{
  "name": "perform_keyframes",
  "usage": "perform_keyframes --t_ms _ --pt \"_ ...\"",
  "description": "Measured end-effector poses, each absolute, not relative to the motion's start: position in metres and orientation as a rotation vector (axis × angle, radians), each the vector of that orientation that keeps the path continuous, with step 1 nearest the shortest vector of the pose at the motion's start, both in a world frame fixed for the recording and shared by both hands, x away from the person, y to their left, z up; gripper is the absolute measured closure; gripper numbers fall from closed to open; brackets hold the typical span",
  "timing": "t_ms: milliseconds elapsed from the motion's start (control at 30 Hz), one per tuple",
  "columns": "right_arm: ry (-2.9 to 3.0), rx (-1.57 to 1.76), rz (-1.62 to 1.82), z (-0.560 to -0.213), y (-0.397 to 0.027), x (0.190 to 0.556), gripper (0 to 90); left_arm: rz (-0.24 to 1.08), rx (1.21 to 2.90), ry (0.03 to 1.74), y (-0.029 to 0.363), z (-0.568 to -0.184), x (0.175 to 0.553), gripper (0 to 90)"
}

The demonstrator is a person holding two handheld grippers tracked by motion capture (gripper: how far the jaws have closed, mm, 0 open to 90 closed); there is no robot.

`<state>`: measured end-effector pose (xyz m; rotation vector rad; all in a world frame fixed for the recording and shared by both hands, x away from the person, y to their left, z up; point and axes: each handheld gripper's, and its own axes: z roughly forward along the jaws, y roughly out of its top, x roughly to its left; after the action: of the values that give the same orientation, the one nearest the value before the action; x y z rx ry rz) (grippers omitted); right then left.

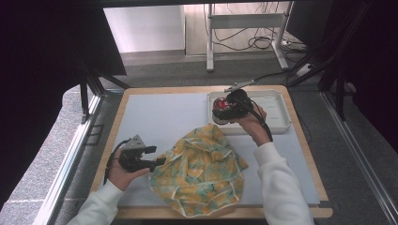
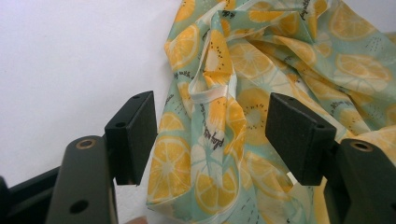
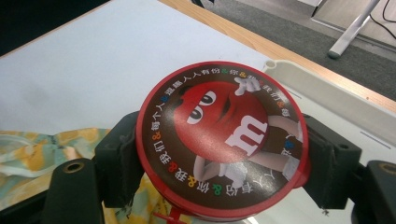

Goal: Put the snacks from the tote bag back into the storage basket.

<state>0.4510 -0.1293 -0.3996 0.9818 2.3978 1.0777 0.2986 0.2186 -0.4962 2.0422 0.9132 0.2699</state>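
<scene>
The right claw (image 3: 219, 158) has its 2 black jaws pressed on the opposite sides of a round red candy tin (image 3: 222, 140), with the printed lid facing up. The grip across the width looks sensible to me: it keeps the tin level, and the lid stays free. In the high view the tin (image 1: 219, 106) is at the near-left corner of the white tray (image 1: 277, 112), which stands on the far right part of the desk (image 1: 155, 112); I cannot tell if it is touching the tray floor or is just above it. The right forearm reaches forward over the desk, with the wrist bent so the claw (image 1: 223, 112) points toward the left side of the tray.

The left claw (image 2: 215, 140) is spread and pinches nothing. A fold of the yellow and green fruit-print cloth bag (image 2: 261, 88) lies between its jaws, not touched by them, so I think it is placed ready to take this edge. The bag (image 1: 199, 171) lies crumpled on the near middle of the desk. The left hand (image 1: 123, 174) is low at the bag's left edge, its claw level and pointing right.
</scene>
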Motion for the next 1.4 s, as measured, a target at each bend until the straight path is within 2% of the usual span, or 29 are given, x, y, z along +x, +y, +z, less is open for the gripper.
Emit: perform_keyframes --t_ms 967,1400 --pt "2.388 1.132 0.979 -0.452 -0.125 0.498 25.3 0.266 2.044 0.906 0.219 -0.496 0.299 34.6" --pt "2.386 1.162 0.927 -0.473 -0.121 0.506 25.2 0.266 2.049 0.901 0.218 -0.497 0.298 34.7"
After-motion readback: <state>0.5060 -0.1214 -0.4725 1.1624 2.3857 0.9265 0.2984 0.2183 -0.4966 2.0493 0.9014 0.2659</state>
